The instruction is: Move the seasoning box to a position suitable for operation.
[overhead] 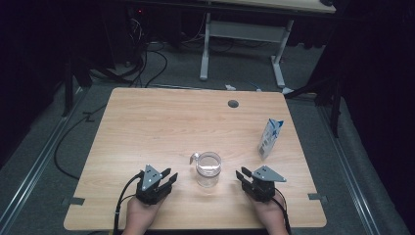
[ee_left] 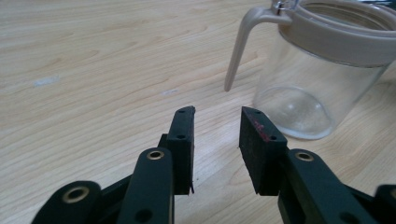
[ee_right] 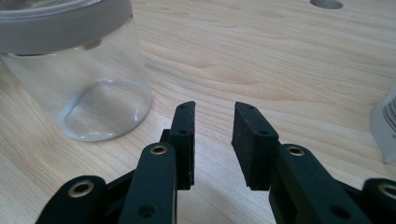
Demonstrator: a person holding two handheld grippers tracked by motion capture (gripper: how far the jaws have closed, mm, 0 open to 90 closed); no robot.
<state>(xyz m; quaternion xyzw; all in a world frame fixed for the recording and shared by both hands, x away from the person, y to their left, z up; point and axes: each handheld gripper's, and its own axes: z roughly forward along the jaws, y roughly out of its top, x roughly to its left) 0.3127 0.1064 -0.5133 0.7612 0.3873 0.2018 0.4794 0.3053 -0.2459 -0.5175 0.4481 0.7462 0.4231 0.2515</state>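
A clear glass pitcher with a beige rim and handle stands upright near the front middle of the wooden table. My left gripper rests on the table to its left, open, with nothing between its pads. In the left gripper view the pitcher stands ahead to the right of the left gripper, handle toward it. My right gripper sits to the pitcher's right, open and empty. In the right gripper view the pitcher is at upper left of the right gripper.
A small blue and white carton stands upright at the right side of the table, its edge showing in the right gripper view. A round cable hole lies near the far edge. Beyond the table stand a desk frame and floor cables.
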